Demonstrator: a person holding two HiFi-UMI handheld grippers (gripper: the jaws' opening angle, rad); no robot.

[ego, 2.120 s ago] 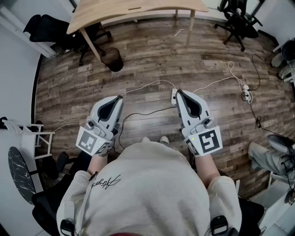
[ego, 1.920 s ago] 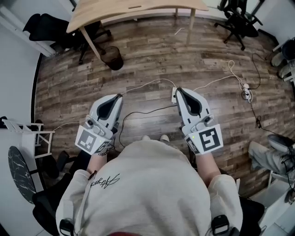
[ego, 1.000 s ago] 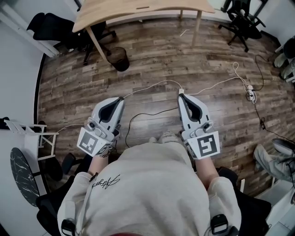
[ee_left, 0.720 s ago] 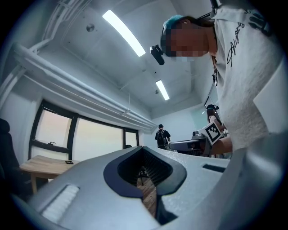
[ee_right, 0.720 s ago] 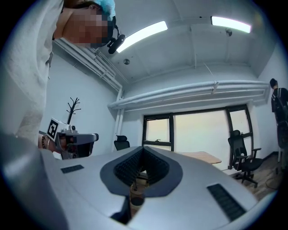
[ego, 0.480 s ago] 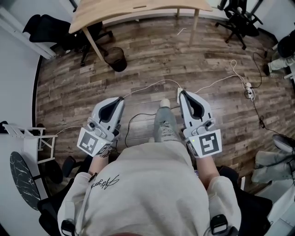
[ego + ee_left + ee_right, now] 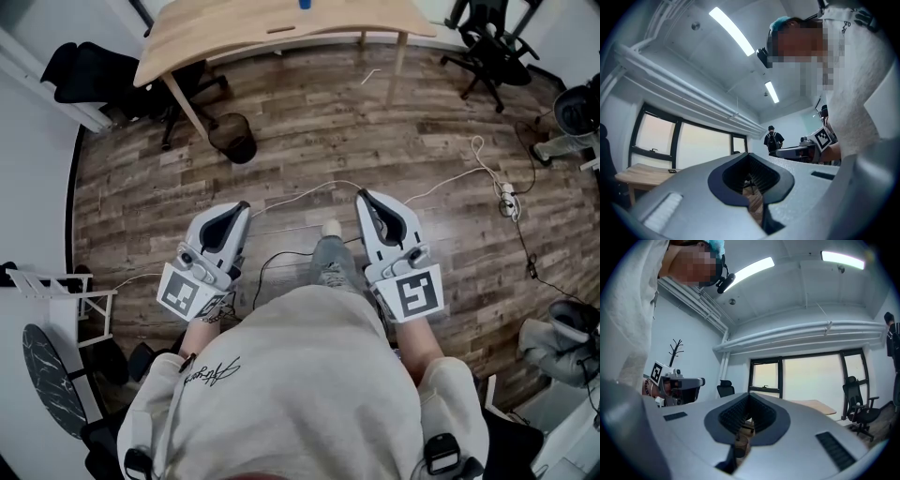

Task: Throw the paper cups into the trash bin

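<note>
Holding both tools level at waist height, side by side and well apart, suits someone crossing a room with nothing to carry. The left gripper (image 7: 240, 208) is clenched, its jaws meeting with nothing between them in its own view. The right gripper (image 7: 362, 199) is likewise closed tight on nothing. Both point up the frame toward the wooden table (image 7: 234, 28) along the upper edge of the head view, which I judge to be where the cups are to be fetched.

No paper cup shows clearly anywhere. A small blue thing (image 7: 305, 4) stands on the table at the very top of the frame, possibly one of them, though it is too small to tell.

The trash bin (image 7: 233, 139), dark and round, stands on the wood floor (image 7: 309, 112) in the upper left of the head view, just beside the table's slanted left leg (image 7: 183, 92). Its mouth faces up and unobstructed, but the inside looks dark; whether anything lies in it cannot be told.
</note>
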